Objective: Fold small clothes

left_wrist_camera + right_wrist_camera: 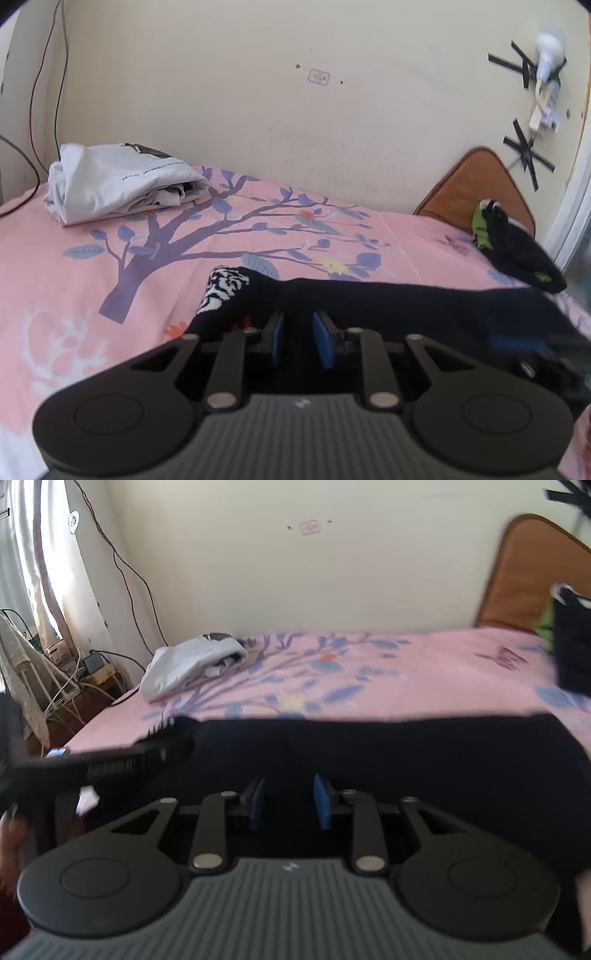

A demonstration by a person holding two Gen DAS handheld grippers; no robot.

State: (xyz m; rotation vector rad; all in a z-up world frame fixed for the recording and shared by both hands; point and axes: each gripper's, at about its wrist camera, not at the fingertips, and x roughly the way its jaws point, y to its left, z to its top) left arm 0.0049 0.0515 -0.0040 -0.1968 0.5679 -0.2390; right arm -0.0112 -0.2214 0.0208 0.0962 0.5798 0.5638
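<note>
Much of the black sock [369, 299] is hidden from me. My left tongs [299, 338] sit over its near edge, and in that view its right end runs into a dark smear with a touch of blue that I cannot make out. Its one patterned black-and-white end [225, 291] lies just ahead and to the left of the left tongs.

From my right tongs [290, 803] the same cloth is only a wide black band [369, 753] straight ahead, blurred, with its near edge hidden under the fingers. To their left a blurred black ribbed shape [110, 764] crosses the band; I cannot tell what it is. A hand [11, 834] is cut off at the left border.

Each pair of tongs shows two blue pads. The left pair stands narrow and the right pair a little wider. Both gaps are filled with black, so I cannot tell whether either pair pinches the sock or only stands over it.

I count three pieces of clothing on the pink sheet [55, 288]:
- the sock at the tongs
- one folded white garment [118, 184], far ahead and left of both pairs
- one black piece with green patches [517, 251], ahead and right, cut off by the border in the right view [572, 653]

One brown cushion [476, 184] leans on the wall behind that black piece, partly covered by it. Two thin cables [55, 92] hang down the wall far to the left, their tops out of frame.
</note>
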